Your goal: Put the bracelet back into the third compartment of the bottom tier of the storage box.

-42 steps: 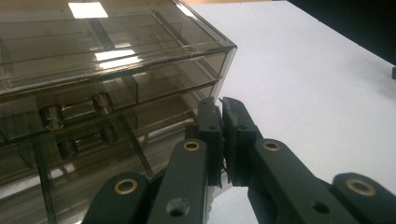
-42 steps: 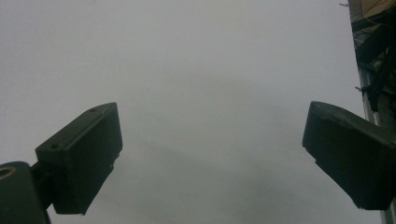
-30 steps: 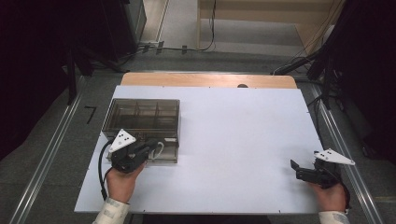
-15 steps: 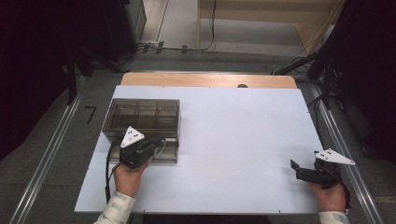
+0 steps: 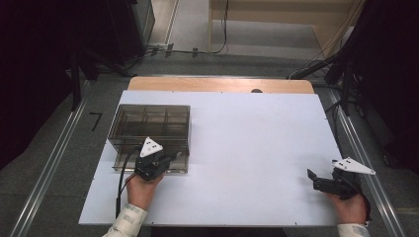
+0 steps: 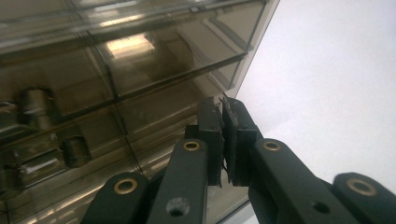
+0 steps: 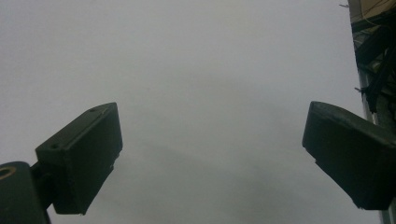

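left gripper jaws clenched at the organizer box; right gripper jaws released

Left claw: black jaws, brass-ringed screws, grey three-cornered plate, black cable. Right claw: same build. Pale patterned cuffs.

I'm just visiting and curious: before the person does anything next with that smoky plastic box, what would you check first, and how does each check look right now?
1. Left gripper at the compartment box: ok, its jaws sit at the box's near right corner.
2. Left jaws holding something: cannot tell; they are pressed together, with nothing visible between them.
3. Right gripper ready: ok, jaws wide apart, nothing between them.
4. Right gripper out of the way: ok, near the right edge of the white table, far from the box.
5. Box contents: cannot tell; dim shapes behind the tinted wall.
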Motion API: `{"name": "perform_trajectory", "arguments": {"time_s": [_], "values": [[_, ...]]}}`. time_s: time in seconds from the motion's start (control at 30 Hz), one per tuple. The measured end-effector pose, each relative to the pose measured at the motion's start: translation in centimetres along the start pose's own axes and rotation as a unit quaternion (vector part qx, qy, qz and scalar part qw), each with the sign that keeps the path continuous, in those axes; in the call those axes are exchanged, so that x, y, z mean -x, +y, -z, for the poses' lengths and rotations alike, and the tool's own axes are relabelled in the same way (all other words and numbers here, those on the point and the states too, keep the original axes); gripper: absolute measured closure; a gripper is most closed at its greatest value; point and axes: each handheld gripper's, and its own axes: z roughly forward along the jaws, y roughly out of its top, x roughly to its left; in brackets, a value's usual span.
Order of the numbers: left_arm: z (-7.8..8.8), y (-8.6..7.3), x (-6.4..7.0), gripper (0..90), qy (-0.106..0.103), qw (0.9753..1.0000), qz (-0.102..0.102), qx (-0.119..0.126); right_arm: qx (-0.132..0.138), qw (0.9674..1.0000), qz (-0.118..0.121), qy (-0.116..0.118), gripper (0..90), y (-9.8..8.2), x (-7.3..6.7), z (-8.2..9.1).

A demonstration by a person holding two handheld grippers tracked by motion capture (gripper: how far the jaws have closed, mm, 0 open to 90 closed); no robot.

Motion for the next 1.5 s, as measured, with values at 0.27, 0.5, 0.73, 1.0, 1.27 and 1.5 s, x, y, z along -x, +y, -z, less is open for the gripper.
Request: {"name": "perform_trajectory", "arguments": {"time_s": [0.27,0.5,0.73,1.0,1.27,1.5], "values": [[-0.8,-0.5,0.1,86.8,-0.016,0.9997,0.007,-0.019,0.0,1.0,0.001,0.001,3.6,0.0,0.0,0.0],[-1.3,-0.8,0.1,85.3,-0.023,0.9992,0.014,-0.031,0.0,1.0,0.001,0.001,3.6,0.0,0.0,0.0],[-1.3,-0.8,0.1,69.7,-0.024,0.9988,0.024,-0.035,0.0,1.0,0.0,0.001,3.6,0.0,0.0,0.0],[-1.0,-0.8,0.2,47.0,-0.021,0.9989,0.032,-0.026,-0.001,1.0,0.0,0.002,3.6,0.0,0.0,-0.1],[-0.8,-0.7,0.1,35.0,-0.024,0.9983,0.047,-0.023,-0.001,1.0,0.0,0.002,3.6,0.0,0.0,-0.1],[-0.6,-0.7,0.4,20.7,-0.016,0.9988,0.037,-0.026,0.001,1.0,0.0,0.002,3.6,0.0,0.0,0.0]]}}
